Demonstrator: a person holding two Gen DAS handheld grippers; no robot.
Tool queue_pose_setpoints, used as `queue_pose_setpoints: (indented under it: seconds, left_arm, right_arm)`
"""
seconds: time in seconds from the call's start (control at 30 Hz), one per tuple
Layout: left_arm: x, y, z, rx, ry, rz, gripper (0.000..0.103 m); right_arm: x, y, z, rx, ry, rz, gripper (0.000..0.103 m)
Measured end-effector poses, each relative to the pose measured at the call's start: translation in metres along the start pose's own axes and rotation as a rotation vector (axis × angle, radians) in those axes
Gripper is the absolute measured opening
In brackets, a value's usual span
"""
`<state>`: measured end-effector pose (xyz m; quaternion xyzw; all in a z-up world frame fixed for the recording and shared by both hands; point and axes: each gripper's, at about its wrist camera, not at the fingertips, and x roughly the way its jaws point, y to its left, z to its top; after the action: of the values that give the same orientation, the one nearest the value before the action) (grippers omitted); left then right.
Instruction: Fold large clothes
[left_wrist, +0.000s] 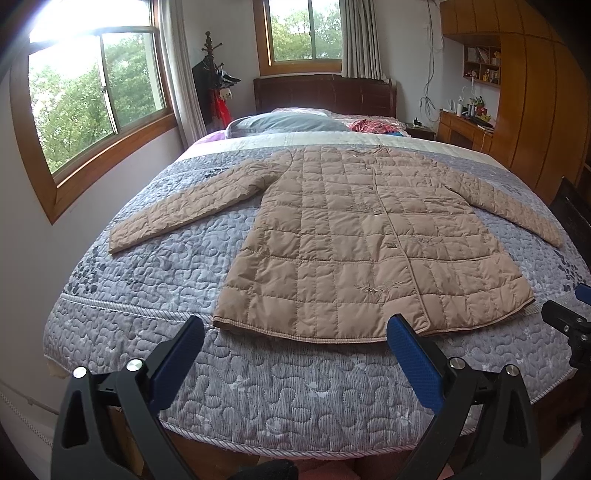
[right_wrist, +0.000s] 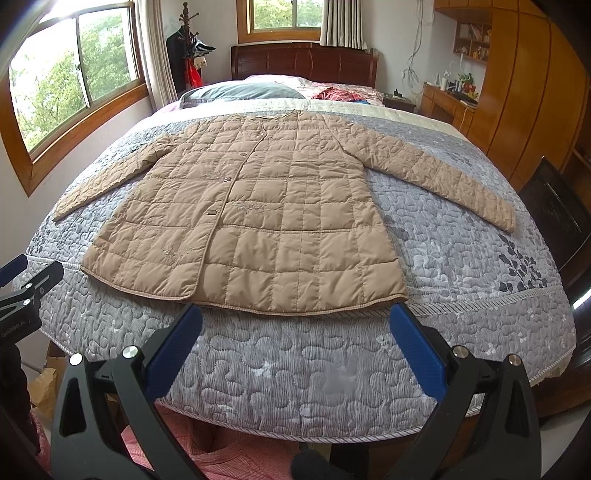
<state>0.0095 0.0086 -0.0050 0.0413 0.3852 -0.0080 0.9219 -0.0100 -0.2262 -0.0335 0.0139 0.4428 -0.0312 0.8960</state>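
Tan quilted coat (left_wrist: 354, 236) lies flat mid-frame on our grey bedspread (left_wrist: 280, 391); our left gripper (left_wrist: 295, 332) and right gripper (right_wrist: 295, 317) hover low in frame, both released.

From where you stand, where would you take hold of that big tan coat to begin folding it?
Probably the cuffs. The coat lies flat, front up, sleeves spread wide. The left gripper could take the left sleeve's cuff from its outer side, the right gripper the other cuff. Both are open.
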Motion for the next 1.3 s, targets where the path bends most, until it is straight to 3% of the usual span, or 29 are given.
queue_pose_setpoints:
  seconds: [0.1, 0.27, 0.37, 0.5, 0.57, 0.67, 0.83, 0.9, 1.0, 1.1, 1.2, 1.3]
  left_arm:
    - [0.017, -0.002, 0.004, 0.012, 0.029, -0.008, 0.099]
    - [0.071, -0.016, 0.022, 0.058, 0.131, -0.044, 0.099]
    - [0.103, -0.038, 0.046, 0.119, 0.182, -0.076, 0.099]
    - [0.136, -0.08, 0.089, 0.187, 0.216, -0.127, 0.099]
    - [0.154, -0.111, 0.116, 0.231, 0.229, -0.153, 0.099]
    - [0.181, -0.158, 0.158, 0.259, 0.242, -0.256, 0.099]
    - [0.231, -0.231, 0.214, 0.247, 0.271, -0.402, 0.098]
    - [0.252, -0.253, 0.23, 0.235, 0.277, -0.417, 0.098]
    - [0.278, -0.272, 0.241, 0.211, 0.308, -0.434, 0.092]
    - [0.307, -0.29, 0.245, 0.19, 0.378, -0.469, 0.083]
    - [0.323, -0.298, 0.246, 0.182, 0.394, -0.479, 0.079]
    - [0.341, -0.302, 0.245, 0.161, 0.421, -0.482, 0.068]
  right_arm:
    - [0.016, -0.006, 0.006, 0.001, 0.04, 0.013, 0.1]
    - [0.068, -0.038, 0.017, 0.016, 0.187, 0.024, 0.1]
    - [0.083, -0.078, 0.033, 0.093, 0.18, 0.038, 0.1]
    - [0.095, -0.163, 0.065, 0.267, 0.074, 0.052, 0.1]
    - [0.108, -0.207, 0.08, 0.355, 0.095, -0.002, 0.1]
    - [0.129, -0.286, 0.104, 0.487, 0.136, -0.064, 0.1]
    - [0.161, -0.384, 0.112, 0.632, 0.173, -0.061, 0.1]
    - [0.177, -0.415, 0.11, 0.679, 0.19, -0.083, 0.1]
    - [0.194, -0.445, 0.106, 0.717, 0.198, -0.103, 0.1]
    - [0.213, -0.471, 0.102, 0.762, 0.207, -0.069, 0.098]
    - [0.23, -0.488, 0.1, 0.781, 0.239, -0.067, 0.094]
    - [0.237, -0.499, 0.099, 0.789, 0.237, -0.073, 0.087]
